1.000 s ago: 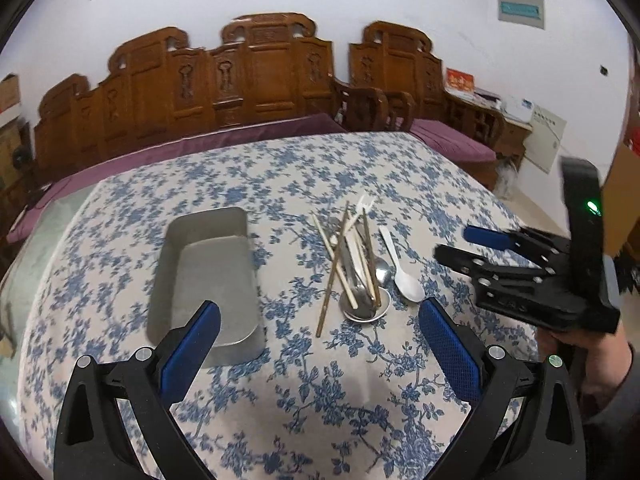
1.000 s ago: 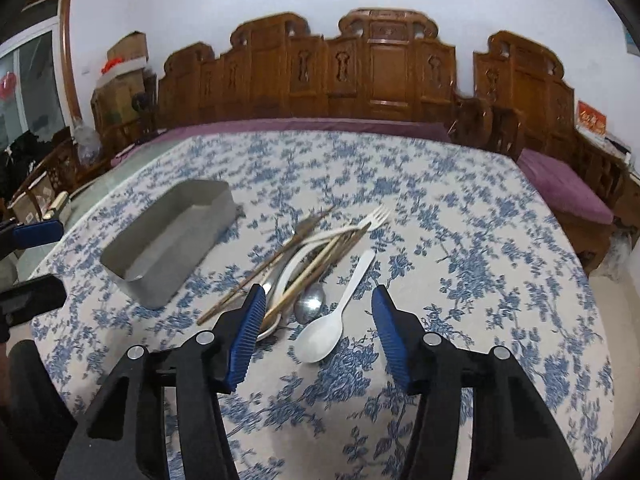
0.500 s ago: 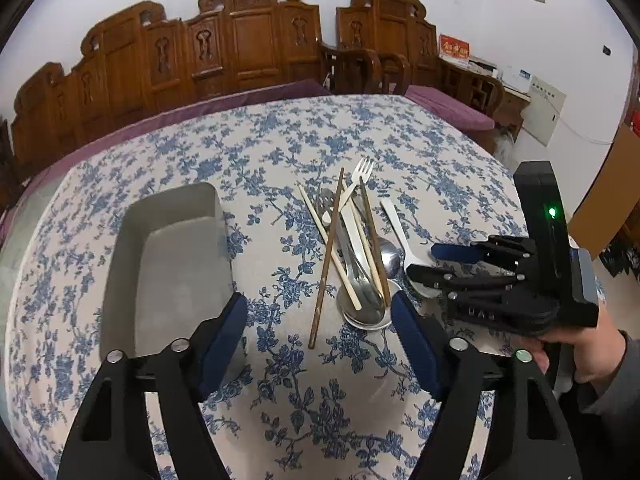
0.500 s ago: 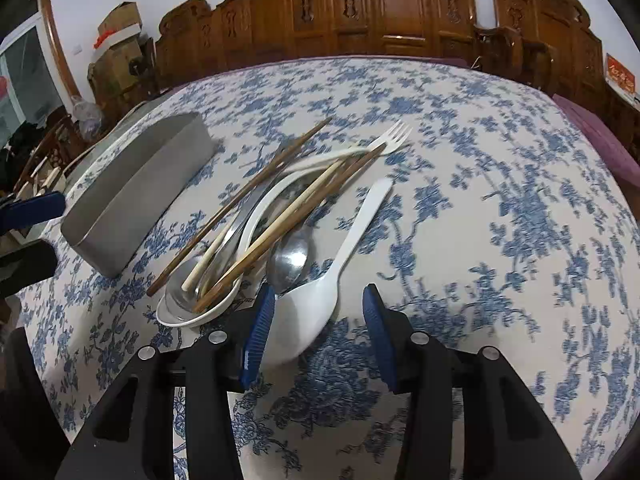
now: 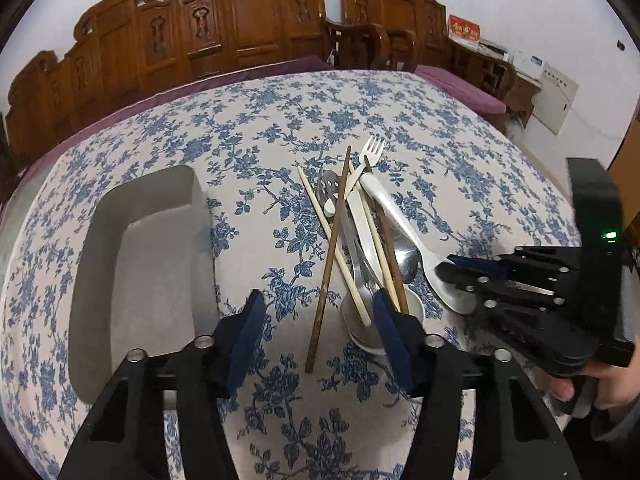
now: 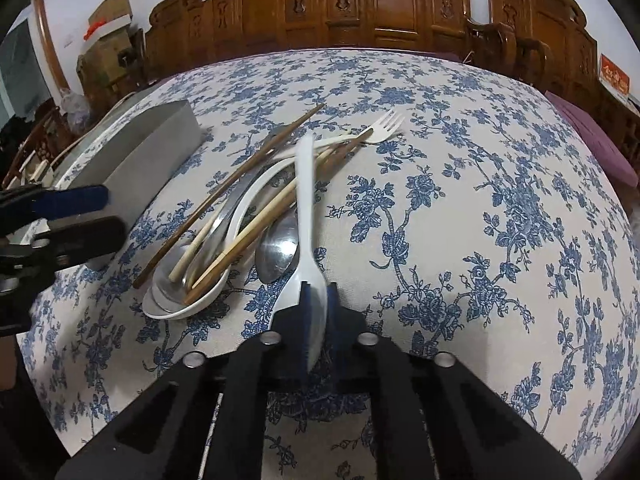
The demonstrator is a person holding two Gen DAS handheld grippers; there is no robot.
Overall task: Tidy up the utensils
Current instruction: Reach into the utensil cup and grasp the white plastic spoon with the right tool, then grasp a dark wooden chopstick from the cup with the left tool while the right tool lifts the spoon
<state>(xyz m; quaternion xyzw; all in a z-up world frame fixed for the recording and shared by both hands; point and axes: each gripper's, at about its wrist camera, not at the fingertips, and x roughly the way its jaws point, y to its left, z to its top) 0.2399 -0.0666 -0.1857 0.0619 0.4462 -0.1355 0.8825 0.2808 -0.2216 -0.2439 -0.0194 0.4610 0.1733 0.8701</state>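
Note:
A pile of utensils lies mid-table: a dark chopstick (image 5: pixel 330 256), pale chopsticks (image 5: pixel 332 240), a white fork (image 5: pixel 370 150), a metal spoon (image 6: pixel 278 248) and a white ceramic spoon (image 6: pixel 188 304). My right gripper (image 6: pixel 316 320) is shut on the bowl of a white plastic spoon (image 6: pixel 306 216), whose handle points away over the pile; it also shows in the left wrist view (image 5: pixel 404 224). My left gripper (image 5: pixel 320 332) is open, low over the near end of the pile. An empty grey metal tray (image 5: pixel 140 248) sits to the left.
The table wears a blue floral cloth (image 6: pixel 460 200). Carved wooden chairs (image 5: pixel 248 28) line the far edge. Boxes (image 6: pixel 108 20) stand at the far left of the room.
My right gripper has closed on the white plastic spoon's bowl and the handle has swung up over the pile. My left gripper has moved lower and closer to the utensils, jaws narrower.

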